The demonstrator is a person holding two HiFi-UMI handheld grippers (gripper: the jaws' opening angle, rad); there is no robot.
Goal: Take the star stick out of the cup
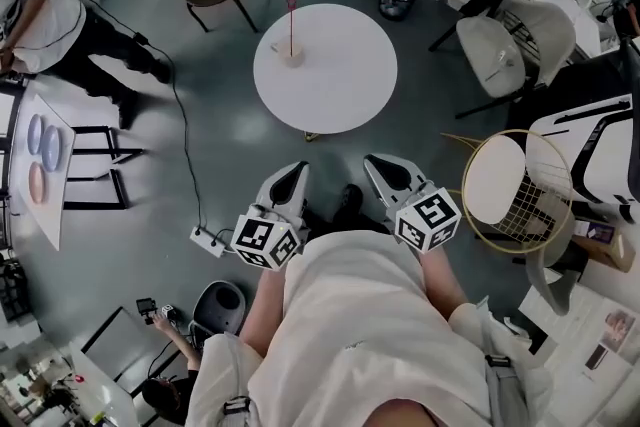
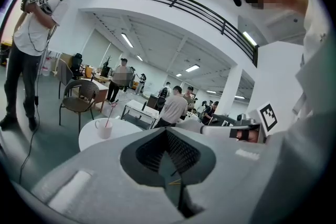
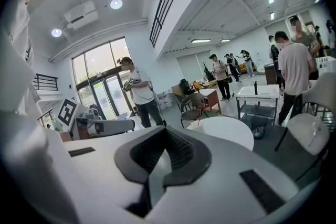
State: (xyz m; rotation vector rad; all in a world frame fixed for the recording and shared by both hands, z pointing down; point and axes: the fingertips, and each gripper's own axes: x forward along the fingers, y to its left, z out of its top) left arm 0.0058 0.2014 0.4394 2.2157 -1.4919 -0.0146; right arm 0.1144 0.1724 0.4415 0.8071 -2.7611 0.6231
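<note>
Closest in the head view is the person's pale shirt (image 1: pixel 370 335). Just beyond it the left gripper (image 1: pixel 293 175) and the right gripper (image 1: pixel 383 165) sit side by side, both aimed forward and a little downward over the grey floor (image 1: pixel 215 145). Well ahead of their tips stands the round white table (image 1: pixel 345 90). On its far part, straight out from the left gripper and across to the left of the right one, is the cup (image 1: pixel 291 53), with the star stick (image 1: pixel 291 20) upright in it.

In the left gripper view, the left gripper (image 2: pixel 167 132) has its jaws pressed together with nothing between them. The cup (image 2: pixel 104 128) sits on the table (image 2: pixel 89 140) ahead and left of the tips, well apart, and the star stick (image 2: pixel 109 115) leans out of its mouth.

In the right gripper view, the right gripper (image 3: pixel 166 136) is likewise closed flush and empty. The table (image 3: pixel 231 134) lies ahead and to the right of its tips. The star stick (image 3: pixel 201 113) is a thin reddish line just above the jaw's edge, and the cup is mostly hidden there.

By my reading nothing of the task is done yet. Closing the distance, opening a gripper, pinching the stick and lifting it clear all remain.
</note>
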